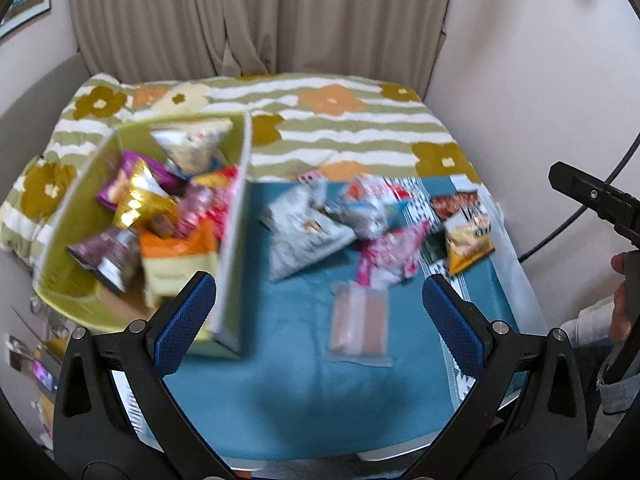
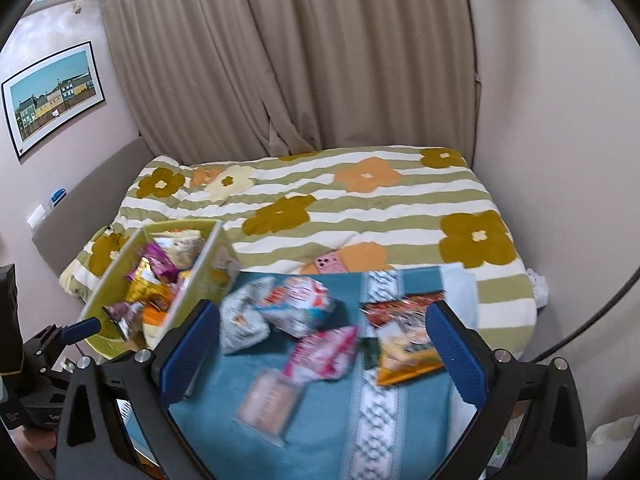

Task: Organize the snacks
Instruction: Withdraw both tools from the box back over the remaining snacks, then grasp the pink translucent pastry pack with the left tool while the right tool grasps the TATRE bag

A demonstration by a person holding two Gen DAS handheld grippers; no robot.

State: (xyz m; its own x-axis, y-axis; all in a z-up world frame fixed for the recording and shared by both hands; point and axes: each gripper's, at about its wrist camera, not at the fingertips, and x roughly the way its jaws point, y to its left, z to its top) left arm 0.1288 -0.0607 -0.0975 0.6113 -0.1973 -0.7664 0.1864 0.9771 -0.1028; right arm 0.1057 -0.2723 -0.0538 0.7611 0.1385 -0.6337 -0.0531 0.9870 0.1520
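A green box (image 1: 80,200) (image 2: 116,276) holds several snack packets at the left of a blue towel (image 1: 288,392) (image 2: 320,420). Loose on the towel lie a white packet (image 1: 300,236) (image 2: 240,324), a silver-red packet (image 1: 368,208) (image 2: 300,304), a pink packet (image 1: 384,256) (image 2: 324,352), a clear wafer packet (image 1: 360,320) (image 2: 268,400) and an orange chip bag (image 1: 468,240) (image 2: 408,352). My left gripper (image 1: 320,312) is open and empty above the wafer packet. My right gripper (image 2: 324,352) is open and empty above the pink packet.
The towel lies on a bed with a green-striped flowered quilt (image 1: 360,120) (image 2: 360,208). A pink phone (image 2: 330,266) rests at the towel's far edge. Curtains (image 2: 288,60) and walls close the back and right. The right gripper's body shows in the left wrist view (image 1: 592,200).
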